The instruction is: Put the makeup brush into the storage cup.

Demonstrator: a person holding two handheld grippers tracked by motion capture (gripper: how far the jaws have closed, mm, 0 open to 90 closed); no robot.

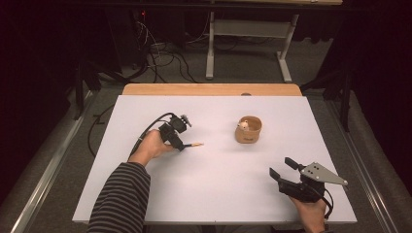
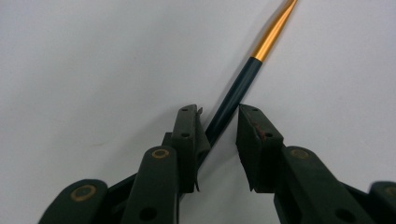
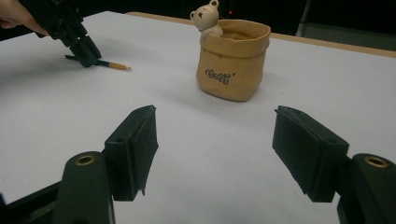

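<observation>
On the white tabletop (image 1: 214,194), left of centre, lies a dark pen (image 2: 233,95) with a gold tip, flat between the narrowed jaws of the left claw (image 2: 219,123). From its own view one pad touches the barrel while a gap remains at the other. High up, just the gold tip (image 1: 197,144) pokes out. Near the right edge, the right claw (image 3: 215,140) stands wide with nothing between its jaws, facing a tan bear pot (image 3: 233,58).

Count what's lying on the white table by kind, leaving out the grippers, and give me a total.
Pens, dark barrel with gold tip: 1
Tan bear-figure pots: 1
Total: 2
</observation>
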